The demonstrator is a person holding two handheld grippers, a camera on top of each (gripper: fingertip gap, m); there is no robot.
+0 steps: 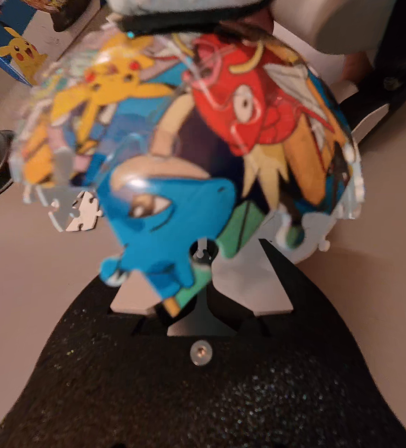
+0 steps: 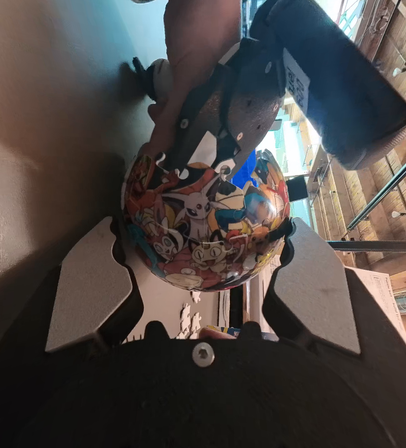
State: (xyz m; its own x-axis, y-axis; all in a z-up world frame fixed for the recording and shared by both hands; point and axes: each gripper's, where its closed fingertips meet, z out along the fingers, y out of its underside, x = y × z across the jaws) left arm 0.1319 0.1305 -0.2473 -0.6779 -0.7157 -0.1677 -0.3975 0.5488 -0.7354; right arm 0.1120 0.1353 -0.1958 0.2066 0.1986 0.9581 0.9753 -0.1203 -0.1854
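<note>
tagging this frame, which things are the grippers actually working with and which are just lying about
In hand: puzzle ball, clamped by right gripper; blue puzzle piece, pinched by left gripper at the ball's open rim.
Lying about: loose pieces, puzzle box, printed sheet.

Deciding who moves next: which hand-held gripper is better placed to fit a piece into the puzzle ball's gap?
Left, probably. The left hand-held gripper pinches a blue puzzle piece at the open rim of the puzzle ball; the right hand-held gripper clamps it on both sides.
</note>
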